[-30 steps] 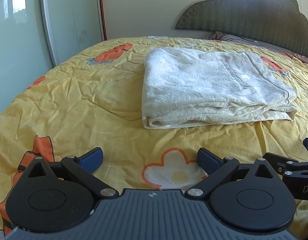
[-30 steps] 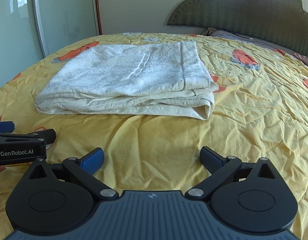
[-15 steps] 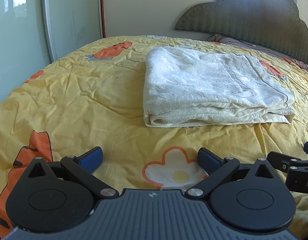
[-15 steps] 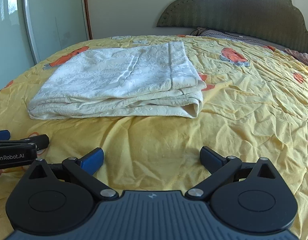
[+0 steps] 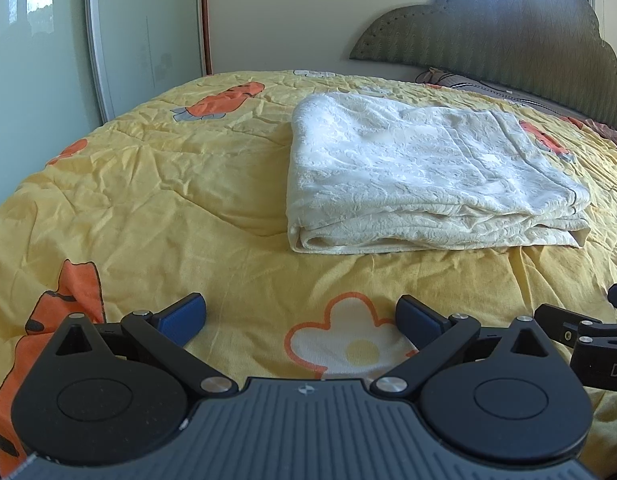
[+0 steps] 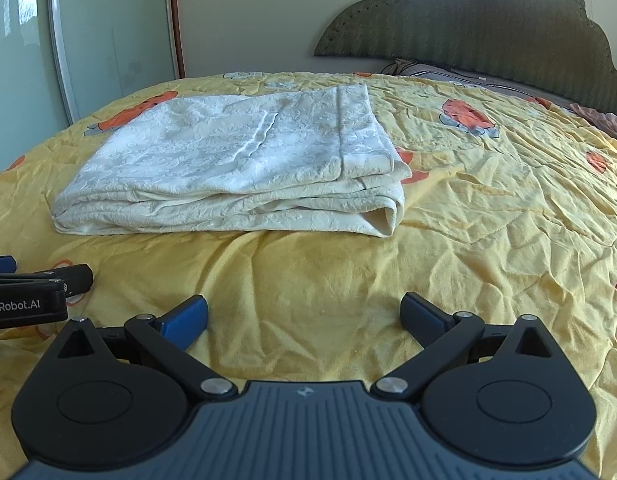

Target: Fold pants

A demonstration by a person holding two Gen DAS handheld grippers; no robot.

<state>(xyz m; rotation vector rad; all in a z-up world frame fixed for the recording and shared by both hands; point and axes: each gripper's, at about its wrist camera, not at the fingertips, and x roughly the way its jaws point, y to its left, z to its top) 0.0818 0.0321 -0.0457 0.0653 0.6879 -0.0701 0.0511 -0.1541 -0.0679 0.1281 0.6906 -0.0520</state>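
Observation:
Cream-white textured pants (image 5: 420, 176) lie folded in a flat rectangular stack on the yellow bedspread; they also show in the right wrist view (image 6: 244, 168). My left gripper (image 5: 300, 320) is open and empty, low over the bed, short of the stack's near left corner. My right gripper (image 6: 304, 316) is open and empty, low over the bed, short of the stack's near edge. Each gripper shows at the edge of the other's view: the right gripper (image 5: 588, 340) and the left gripper (image 6: 32, 292).
The yellow bedspread (image 6: 488, 248) with orange cartoon prints covers a wide bed. A dark green headboard (image 5: 508, 40) stands at the far side. Pale green sliding doors (image 5: 48, 80) line the left wall. Pillows (image 6: 428, 70) lie by the headboard.
Both grippers have drawn back and tilted up slightly, so the folded pants sit a bit farther away. Both stay open. The pants have not moved.

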